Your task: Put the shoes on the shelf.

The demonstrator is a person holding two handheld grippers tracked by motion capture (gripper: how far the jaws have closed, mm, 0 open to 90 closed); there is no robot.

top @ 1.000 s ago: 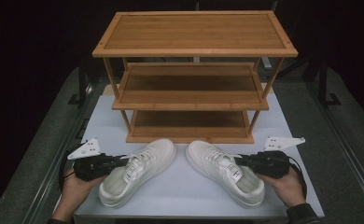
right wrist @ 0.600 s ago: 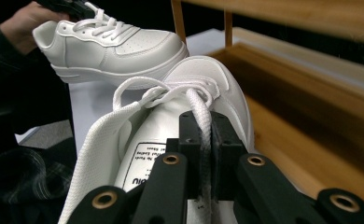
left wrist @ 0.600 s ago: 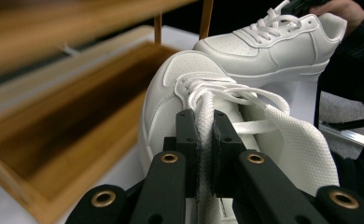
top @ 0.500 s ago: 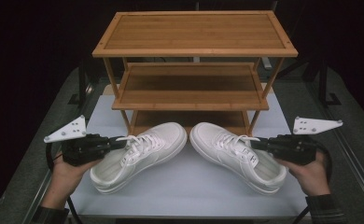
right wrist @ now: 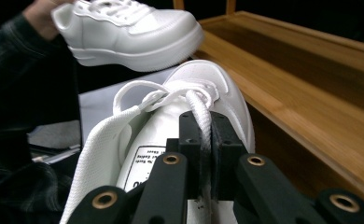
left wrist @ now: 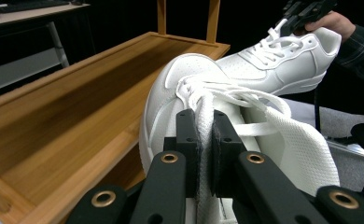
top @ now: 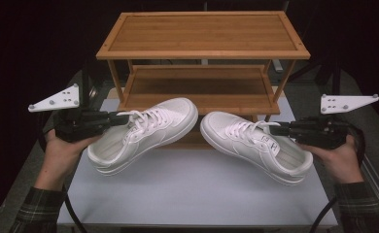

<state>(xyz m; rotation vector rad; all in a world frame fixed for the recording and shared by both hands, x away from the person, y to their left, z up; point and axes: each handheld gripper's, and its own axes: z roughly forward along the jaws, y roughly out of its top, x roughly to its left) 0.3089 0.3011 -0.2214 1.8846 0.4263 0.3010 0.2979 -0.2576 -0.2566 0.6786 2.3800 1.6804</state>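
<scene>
Two white sneakers are up off the counter [top: 192, 194] right now, one in each tool, so you're mid-carry, and my guess is they're headed for the wooden shoe rack [top: 204, 51]. Your left tool [top: 111, 120] is clamped on the tongue of the left sneaker [top: 144, 133]; in the left gripper view the jaws pinch the white fabric just behind the laces. Your right tool [top: 281, 128] has the same pinch on the tongue of the right sneaker [top: 255, 145]. Both shoes hang toes toward the rack, just in front of its middle shelf [top: 202, 87], toes near each other but apart.

Next move, I reckon: push forward and get the soles level over a shelf before you let go. They're tilted now, heels lower. A tongue grip lets a shoe swing, so go slow and watch the toes clear the front rail and the side posts.
</scene>
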